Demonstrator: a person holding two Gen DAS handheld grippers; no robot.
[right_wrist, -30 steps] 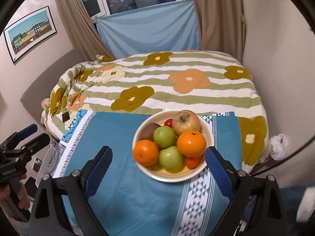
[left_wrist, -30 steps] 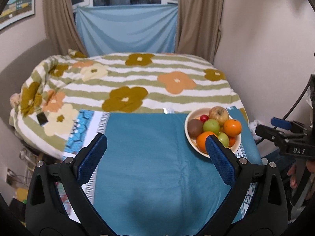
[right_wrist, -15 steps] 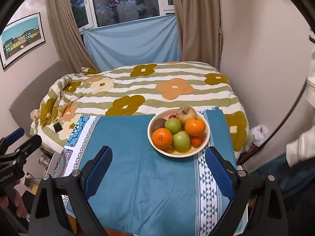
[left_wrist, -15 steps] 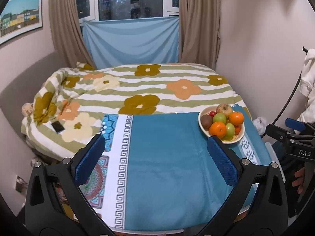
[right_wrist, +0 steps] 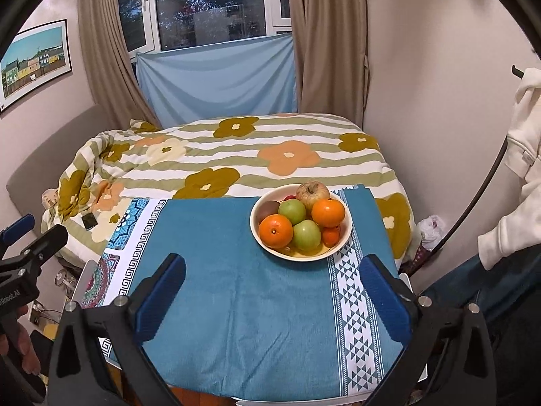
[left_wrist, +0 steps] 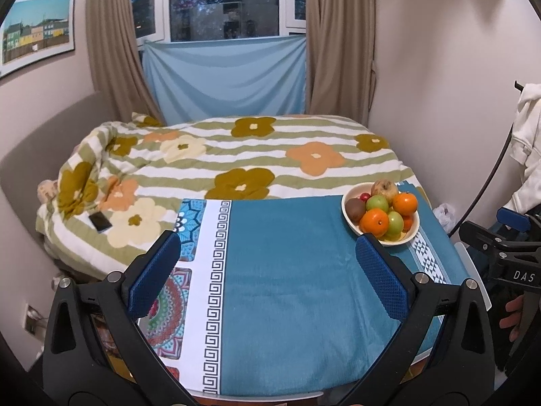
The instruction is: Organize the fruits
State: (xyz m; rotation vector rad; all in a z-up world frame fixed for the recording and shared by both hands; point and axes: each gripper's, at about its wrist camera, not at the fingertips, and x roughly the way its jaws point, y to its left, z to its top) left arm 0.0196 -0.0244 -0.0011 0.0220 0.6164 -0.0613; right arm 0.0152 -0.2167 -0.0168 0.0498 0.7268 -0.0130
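A cream bowl [right_wrist: 270, 249] of fruit sits at the far right of a table under a teal cloth [right_wrist: 236, 291]. It holds oranges [right_wrist: 275, 230], green apples [right_wrist: 292, 210], a brownish apple [right_wrist: 312, 193], a kiwi [right_wrist: 267, 210] and something small and red. The bowl also shows in the left wrist view [left_wrist: 404, 238]. My left gripper [left_wrist: 267, 280] is open and empty, held back over the table's near side. My right gripper [right_wrist: 274, 301] is open and empty, short of the bowl.
A bed with a flowered striped quilt [left_wrist: 236, 155] lies beyond the table, with a phone [left_wrist: 100, 221] on it. A wall stands close on the right. The person's white sleeve [right_wrist: 510, 216] is at the right edge.
Both grippers have pulled back and up from the table. The bowl looks smaller and more of the cloth and room shows. The fruit has not moved.
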